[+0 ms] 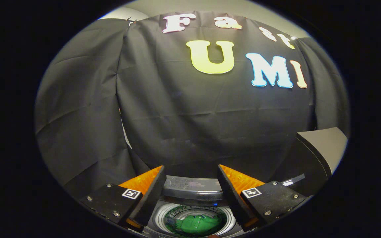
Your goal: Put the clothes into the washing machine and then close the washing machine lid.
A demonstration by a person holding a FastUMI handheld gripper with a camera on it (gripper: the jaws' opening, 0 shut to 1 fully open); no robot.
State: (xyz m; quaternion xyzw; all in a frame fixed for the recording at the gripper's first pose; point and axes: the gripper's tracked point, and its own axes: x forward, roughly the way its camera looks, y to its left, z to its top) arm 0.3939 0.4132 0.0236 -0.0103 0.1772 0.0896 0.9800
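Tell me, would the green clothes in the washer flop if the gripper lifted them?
Probably. The green clothes lie crumpled in the drum, so they would likely sag and drape. They look like light, soft fabric, unlikely to roll or break. The gripper hangs open above them, holding nothing.

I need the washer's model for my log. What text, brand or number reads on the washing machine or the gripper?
On the control panel: faint print, too blurred to read.
On the gripper: square markers, black-and-white patterns, no words.
Its fingers stand open above the green clothes in the drum.
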